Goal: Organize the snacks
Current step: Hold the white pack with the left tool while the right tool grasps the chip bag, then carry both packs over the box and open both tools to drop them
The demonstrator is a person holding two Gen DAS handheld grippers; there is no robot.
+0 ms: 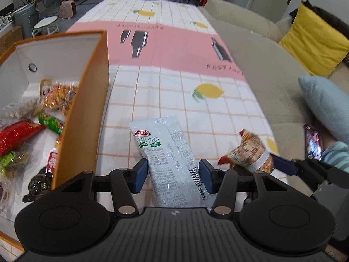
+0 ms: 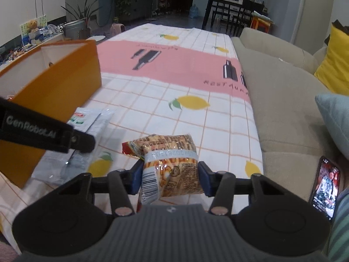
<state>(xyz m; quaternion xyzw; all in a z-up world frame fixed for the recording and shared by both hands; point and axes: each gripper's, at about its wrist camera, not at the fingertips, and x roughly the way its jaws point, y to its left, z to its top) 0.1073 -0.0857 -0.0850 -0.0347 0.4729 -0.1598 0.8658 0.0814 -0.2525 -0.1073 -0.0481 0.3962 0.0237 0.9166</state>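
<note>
The surface (image 1: 174, 100) is a long table under a white checked cloth printed with lemons and crossed by a pink band with dark bottle shapes. An orange box (image 1: 87, 118) stands at its left edge, white inside and holding a jumble of wrapped snacks (image 1: 26, 135). Along the right side runs a beige sofa (image 1: 257, 69) with a yellow cushion (image 1: 314, 43) and a pale blue one (image 1: 327, 104); a lit phone (image 2: 326, 185) rests near its front. Beyond the far end stand dark dining chairs (image 2: 231, 11) and potted plants (image 2: 80, 15).

The left gripper (image 1: 173, 173) has its jaws closed against the sides of a white snack packet (image 1: 168, 159) lying on the cloth just beside the box. The right gripper (image 2: 171, 180) pinches an orange-patterned snack bag (image 2: 172, 161) between its jaws, right of the white packet.
</note>
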